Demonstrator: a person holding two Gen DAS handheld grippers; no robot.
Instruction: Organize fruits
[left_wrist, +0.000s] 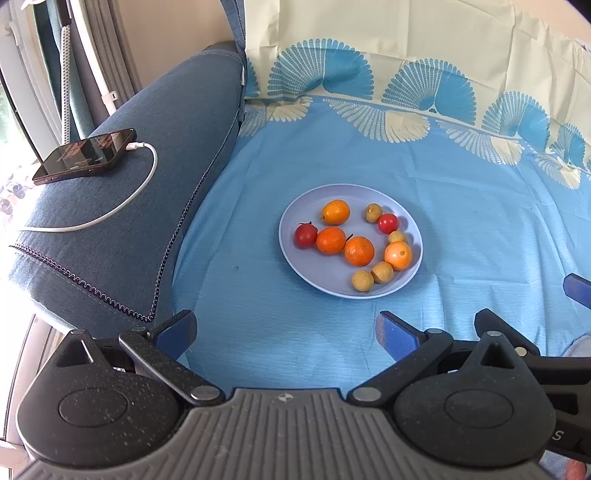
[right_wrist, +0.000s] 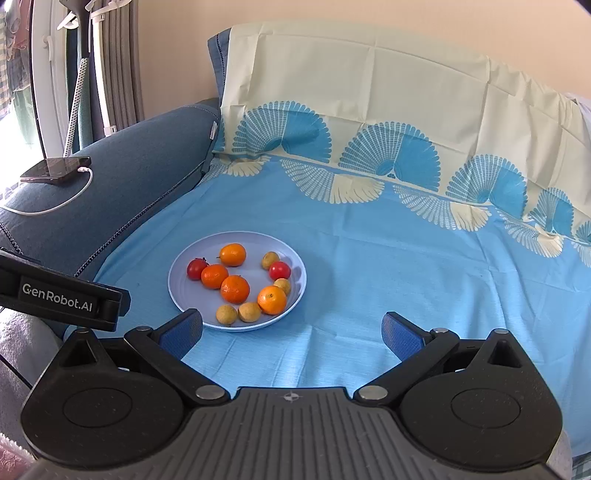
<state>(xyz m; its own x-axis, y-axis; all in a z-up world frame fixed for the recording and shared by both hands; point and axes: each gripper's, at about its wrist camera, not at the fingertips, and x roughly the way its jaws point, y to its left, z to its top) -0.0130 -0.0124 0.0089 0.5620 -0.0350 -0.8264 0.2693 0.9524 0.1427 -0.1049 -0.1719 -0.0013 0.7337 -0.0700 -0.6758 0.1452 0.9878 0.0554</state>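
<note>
Ten small fruits lay together on a round pale blue plate (left_wrist: 291, 221) (right_wrist: 177, 288), which sat on a light blue bedsheet (left_wrist: 461, 221) (right_wrist: 406, 277) printed with fan shapes along its far edge. Four were glossy orange citrus fruits (left_wrist: 359, 251) (right_wrist: 235, 289), two were red cherry tomatoes (left_wrist: 306, 235) (right_wrist: 197, 268), and four were small tan round fruits (left_wrist: 363, 280) (right_wrist: 226, 314).

Both tongs stood released and grasped nothing. The left gripper (left_wrist: 286, 332) had its blue-padded fingers (left_wrist: 177, 332) spread wide over bare sheet, near of the plate and well apart from it. The right gripper (right_wrist: 291, 332) was likewise spread, its left blue finger (right_wrist: 183, 330) just beside the plate's near rim, though contact could not be judged. In the right wrist view, the black body of the left gripper showed at the left edge.

Left of the sheet rose a dark blue fabric cushion (left_wrist: 147, 184) (right_wrist: 129, 184). On it rested a black smartphone (left_wrist: 85, 155) (right_wrist: 55, 169) with a white charging cable (left_wrist: 122, 206) (right_wrist: 74, 195) plugged in.
</note>
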